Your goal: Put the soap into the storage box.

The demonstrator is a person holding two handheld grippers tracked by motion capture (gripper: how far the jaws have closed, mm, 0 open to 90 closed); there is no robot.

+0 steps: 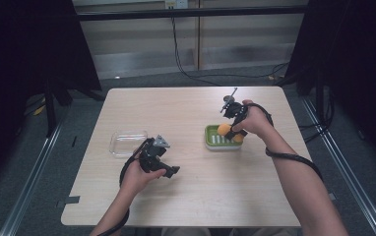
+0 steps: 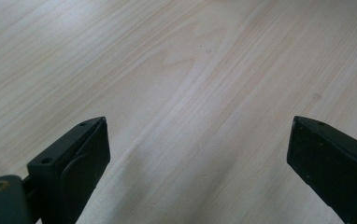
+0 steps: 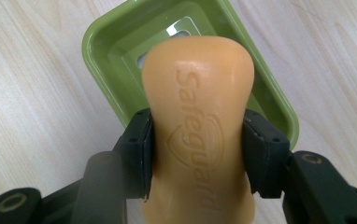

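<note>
Two pads of the right gripper (image 3: 196, 154) pinch the soap bar (image 3: 197, 107) over the green dish (image 3: 97, 60) (lifting or placing, probably); left gripper (image 2: 197, 154) spread, idle.

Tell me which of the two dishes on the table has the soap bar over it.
The green soap dish, under the right gripper's orange soap bar; the clear container sits apart.
</note>
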